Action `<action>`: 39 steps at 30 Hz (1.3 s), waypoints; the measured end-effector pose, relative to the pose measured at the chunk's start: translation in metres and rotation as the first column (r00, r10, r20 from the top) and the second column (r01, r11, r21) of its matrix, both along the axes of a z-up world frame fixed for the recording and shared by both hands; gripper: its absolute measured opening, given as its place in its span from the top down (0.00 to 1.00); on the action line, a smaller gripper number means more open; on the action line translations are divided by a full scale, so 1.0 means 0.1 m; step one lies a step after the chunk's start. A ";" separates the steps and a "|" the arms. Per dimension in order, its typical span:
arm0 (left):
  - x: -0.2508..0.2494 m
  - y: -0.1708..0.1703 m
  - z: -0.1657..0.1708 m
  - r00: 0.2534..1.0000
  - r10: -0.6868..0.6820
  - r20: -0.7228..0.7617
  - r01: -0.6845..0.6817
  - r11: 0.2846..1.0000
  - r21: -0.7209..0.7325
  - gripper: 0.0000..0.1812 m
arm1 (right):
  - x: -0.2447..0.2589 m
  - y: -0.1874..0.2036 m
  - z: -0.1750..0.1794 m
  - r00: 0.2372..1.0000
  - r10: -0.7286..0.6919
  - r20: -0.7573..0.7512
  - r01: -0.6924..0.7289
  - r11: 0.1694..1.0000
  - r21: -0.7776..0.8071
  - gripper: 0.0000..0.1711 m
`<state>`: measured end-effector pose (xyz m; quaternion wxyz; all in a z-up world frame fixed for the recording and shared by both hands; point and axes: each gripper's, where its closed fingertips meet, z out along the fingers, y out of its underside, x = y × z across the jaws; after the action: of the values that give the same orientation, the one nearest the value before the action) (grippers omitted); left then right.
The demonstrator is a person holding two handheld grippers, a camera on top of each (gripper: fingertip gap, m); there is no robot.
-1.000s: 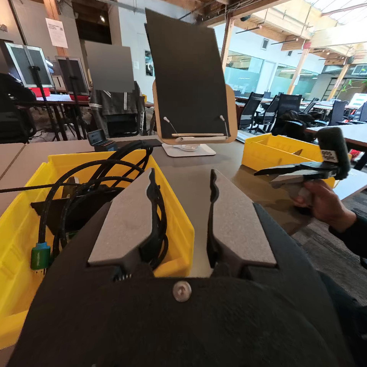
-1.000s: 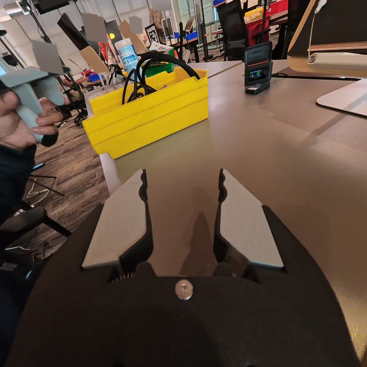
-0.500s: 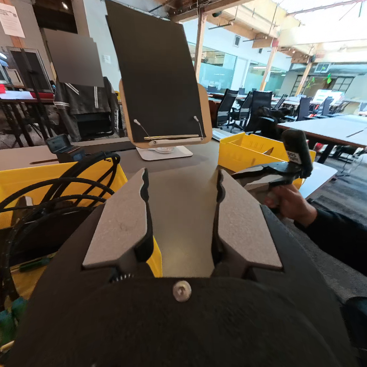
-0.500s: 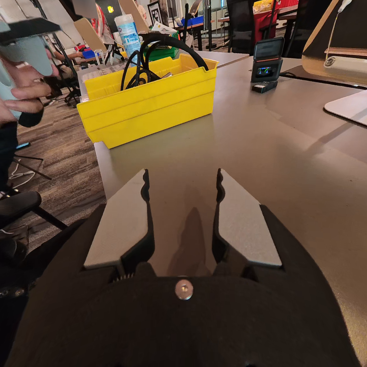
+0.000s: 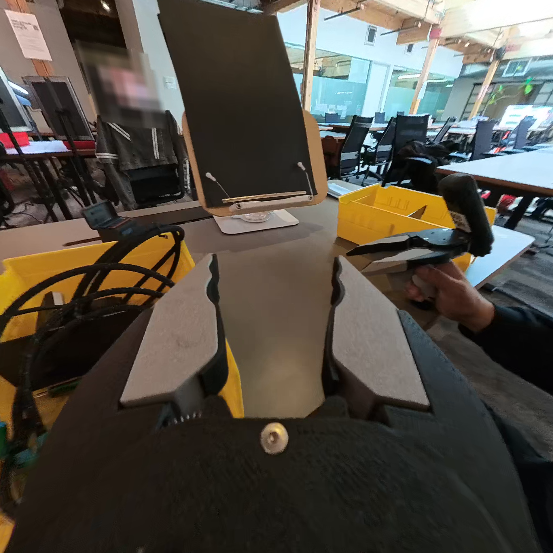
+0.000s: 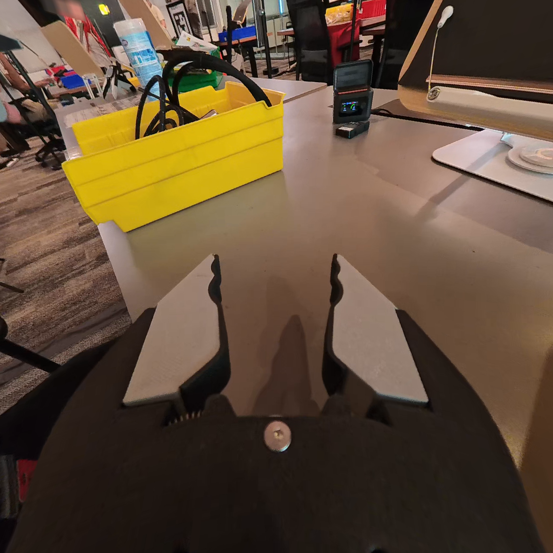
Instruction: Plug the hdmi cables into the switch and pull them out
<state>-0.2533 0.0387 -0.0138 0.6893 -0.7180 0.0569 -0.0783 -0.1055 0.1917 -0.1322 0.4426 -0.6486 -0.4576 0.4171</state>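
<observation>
In the left wrist view, the left tool (image 5: 274,263) hangs over the grey tabletop (image 5: 269,287) with its fingers spread wide and nothing between them. At nine o'clock from it sits a yellow bin (image 5: 27,275) with coiled black HDMI cables (image 5: 98,287) inside, over a dark object that cannot be made out. At three o'clock a hand (image 5: 446,293) grips the right tool (image 5: 359,257), which points toward nine o'clock with a narrow gap at its tips. Beyond it lies a second yellow bin (image 5: 386,215). At twelve o'clock a dark board stands upright on a white-based stand (image 5: 257,221).

In the right wrist view, the right tool (image 6: 274,260) is spread wide and holds nothing, above bare tabletop (image 6: 359,215). At eleven o'clock stands the yellow bin (image 6: 179,167), cables (image 6: 161,98) looping above its rim. At one o'clock, farther off, is a small black device (image 6: 353,98) with a lit screen.
</observation>
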 end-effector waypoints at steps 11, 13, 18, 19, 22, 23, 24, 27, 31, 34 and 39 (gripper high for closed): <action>-0.31 -0.02 -0.13 0.996 0.086 -0.023 -0.087 0.995 -0.050 0.60 | 0.01 0.03 -0.01 1.000 -0.010 -0.002 0.010 1.000 -0.028 0.59; -0.34 -0.01 -0.21 0.997 0.080 0.002 -0.080 0.993 -0.091 0.55 | 0.02 0.05 0.01 1.000 -0.024 -0.015 0.024 0.999 -0.022 0.58; -0.51 0.05 -0.40 0.987 0.150 -0.050 -0.156 0.975 -0.157 0.55 | 0.04 0.05 0.04 0.999 -0.029 -0.035 0.029 0.999 -0.021 0.58; -0.51 0.07 -0.50 0.986 0.152 -0.072 -0.164 0.967 -0.194 0.57 | 0.04 0.05 0.04 0.999 -0.028 -0.035 0.027 0.999 -0.024 0.58; -0.49 0.18 -0.94 0.973 0.150 -0.178 -0.204 0.916 -0.345 0.58 | 0.04 0.05 0.04 0.999 -0.024 -0.040 0.023 0.999 -0.032 0.59; -0.51 0.22 -1.03 0.961 0.168 -0.221 -0.240 0.902 -0.358 0.60 | 0.04 0.05 0.04 0.999 -0.023 -0.039 0.022 0.999 -0.035 0.59; -0.52 0.25 -1.09 0.954 0.174 -0.245 -0.256 0.897 -0.361 0.69 | 0.04 0.05 0.04 0.999 -0.023 -0.037 0.021 0.999 -0.038 0.59; -0.44 0.28 -1.14 0.966 0.123 -0.225 -0.200 0.910 -0.363 0.90 | 0.04 0.05 0.04 0.999 -0.023 -0.040 0.022 0.999 -0.040 0.59; -0.53 0.25 -1.16 0.947 0.138 -0.289 -0.245 0.893 -0.377 0.93 | 0.04 0.05 0.04 0.999 -0.024 -0.042 0.022 0.999 -0.042 0.60; -0.57 0.24 -1.15 0.946 0.147 -0.287 -0.251 0.895 -0.367 0.94 | 0.04 0.06 0.04 0.999 -0.030 -0.038 0.028 0.999 -0.037 0.60; -0.61 0.22 -1.15 0.942 0.160 -0.295 -0.264 0.897 -0.355 0.96 | 0.03 0.05 0.03 0.999 -0.034 -0.021 0.033 0.999 -0.012 0.62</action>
<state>-0.3146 0.0605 -0.1289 0.5238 -0.8464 0.0501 0.0822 -0.1025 0.1963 -0.1293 0.4504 -0.6545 -0.4396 0.4190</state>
